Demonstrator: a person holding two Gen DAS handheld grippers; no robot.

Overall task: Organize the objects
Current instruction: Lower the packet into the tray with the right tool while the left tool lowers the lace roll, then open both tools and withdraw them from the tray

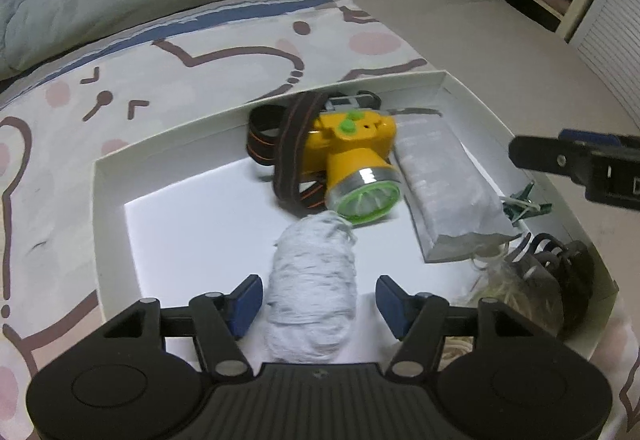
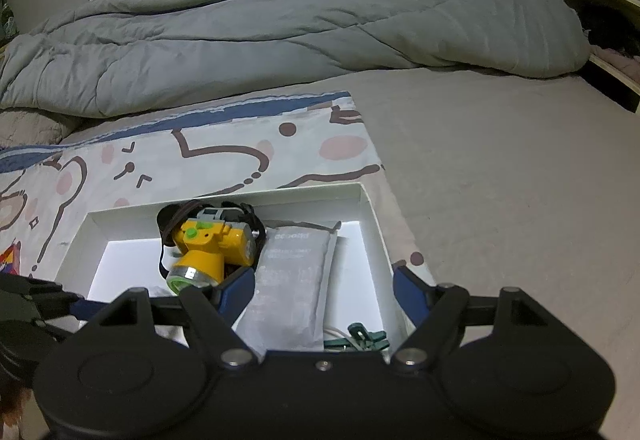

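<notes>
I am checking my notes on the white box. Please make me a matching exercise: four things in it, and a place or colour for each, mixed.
1. headlamp
2. ball of string
3. grey pouch
4. green clip

a. between the left claw pads
b. yellow body
c. flat, beside the headlamp
d. near the box wall, past the pouch

Pairs: 1-b, 2-a, 3-c, 4-d

Bare box floor (image 1: 180, 224) left of headlamp (image 1: 352, 156) and yarn roll (image 1: 312, 280)

A bed (image 2: 500, 168) with a beige sheet carries everything. A rumpled grey duvet (image 2: 280, 36) lies across its far side. Nearer, a cartoon-printed cloth (image 1: 168, 80) is spread flat, and a shallow white box (image 1: 108, 200) rests on it.
</notes>
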